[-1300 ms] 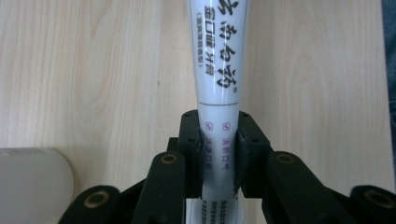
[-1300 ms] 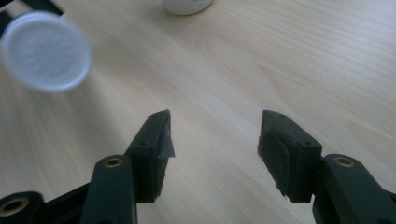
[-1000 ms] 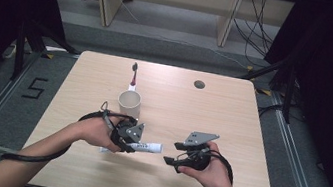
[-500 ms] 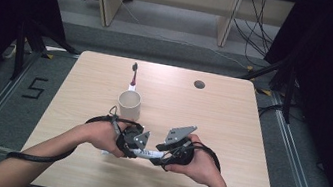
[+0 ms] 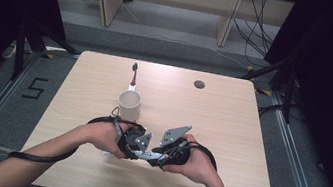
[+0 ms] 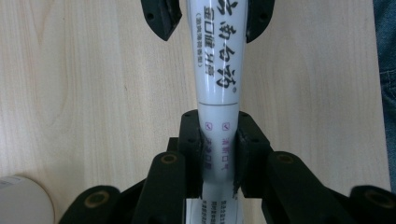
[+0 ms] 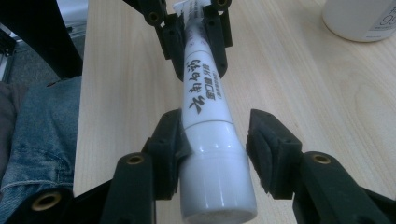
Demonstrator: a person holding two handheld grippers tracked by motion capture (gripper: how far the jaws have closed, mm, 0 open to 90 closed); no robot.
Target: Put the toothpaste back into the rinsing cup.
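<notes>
A white toothpaste tube point(image 5: 149, 158) with black lettering lies level just above the table near its front edge, between both hands. My left gripper point(image 6: 218, 135) is shut on the tube's flat tail end point(image 6: 217, 70). My right gripper point(image 7: 215, 140) faces it from the other side, and its jaws have just been closing with the tube's cap end point(image 7: 210, 154) between them. One pad point(image 7: 170, 140) touches the cap while the other pad point(image 7: 271, 149) stands a little off it. In the high view the left gripper point(image 5: 141, 153) and the right gripper point(image 5: 160, 160) nearly meet.
A white cup point(image 5: 129, 104) stands just behind the hands, and a toothbrush point(image 5: 133, 74) lies beyond it. A round cable hole point(image 5: 199, 84) sits at the table's far right. The person's jeans point(image 7: 37, 140) show past the table's near edge.
The right hand has moved left to the tube, and its jaws now straddle the cap end and have narrowed. The left gripper has kept its hold and place.
</notes>
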